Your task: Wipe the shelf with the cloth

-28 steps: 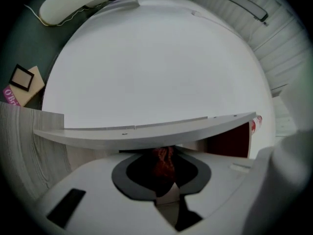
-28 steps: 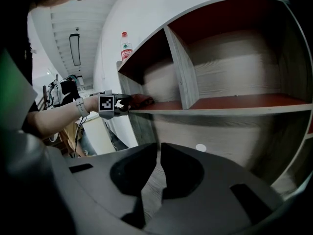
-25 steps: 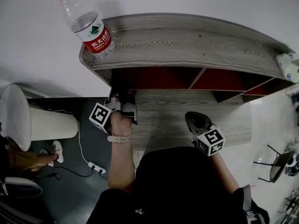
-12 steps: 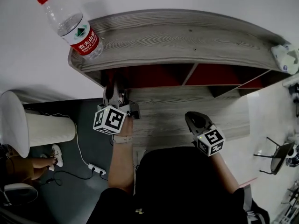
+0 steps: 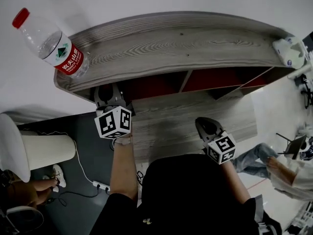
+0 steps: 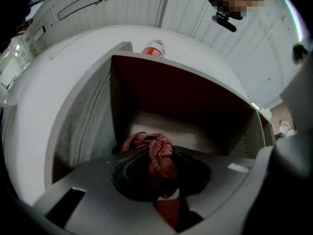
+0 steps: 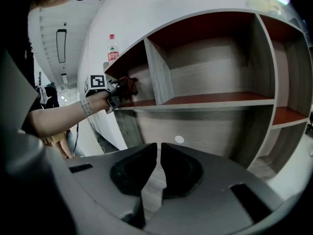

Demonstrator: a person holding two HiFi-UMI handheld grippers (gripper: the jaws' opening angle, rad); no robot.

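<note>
Though bunched, cloth (image 6: 155, 153) in left claw (image 6: 160, 173)

The shelf (image 5: 186, 48) is matt grained wood; the cloth (image 6: 156, 155) looks roughly woven

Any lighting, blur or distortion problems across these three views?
Head view: evenly lit, fisheye bows the shelf. Left gripper view: compartment dark, cloth dim but readable, mosaic patch at top. Right gripper view: bright, sharp, edges heavily curved.

1 shelf (image 5: 171, 48), 1 cloth (image 6: 155, 153), 1 water bottle (image 5: 51, 45), 1 white bin (image 5: 46, 145); 2 tongs: left tongs (image 6: 156, 180), right tongs (image 7: 159, 168).
</note>
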